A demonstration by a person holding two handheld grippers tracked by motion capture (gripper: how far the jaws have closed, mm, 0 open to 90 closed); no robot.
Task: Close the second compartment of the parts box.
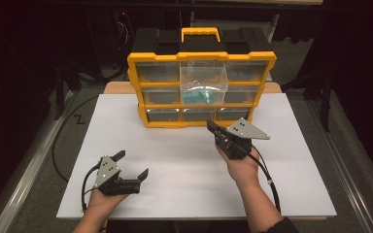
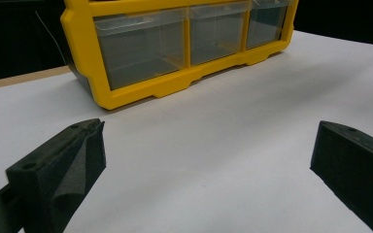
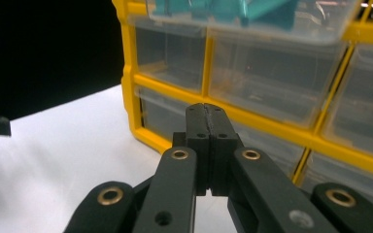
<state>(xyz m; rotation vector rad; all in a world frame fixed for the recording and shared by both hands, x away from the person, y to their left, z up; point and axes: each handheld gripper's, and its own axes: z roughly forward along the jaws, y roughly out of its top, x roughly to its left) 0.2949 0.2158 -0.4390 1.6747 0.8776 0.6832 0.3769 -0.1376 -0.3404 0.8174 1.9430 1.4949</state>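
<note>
**Yellow box, one drawer out**

A yellow box [image 1: 201,87] with small clear drawers stands at the far side of a white table [image 1: 175,179]. It has a yellow handle [image 1: 200,34] on top. The middle drawer [image 1: 203,82] sticks out toward the person. Inside it lies something blue-green [image 1: 197,96]; it is too small to say what it is.

The left gripper [image 1: 132,163] rests low near the front edge of the table, held by the left hand [image 1: 102,201]. Its jaws are spread wide apart with nothing between them. In the left gripper view, the bottom row of drawers [image 2: 184,41] sits ahead, well apart from the jaws.

The right gripper [image 1: 212,127] is held by the right hand [image 1: 243,167], just in front of the box's bottom row. Its jaws are pressed tight together with nothing in them. In the right gripper view, the tips point at the yellow frame [image 3: 281,133] between the drawers, and the blue-green thing [image 3: 233,12] shows above.
</note>
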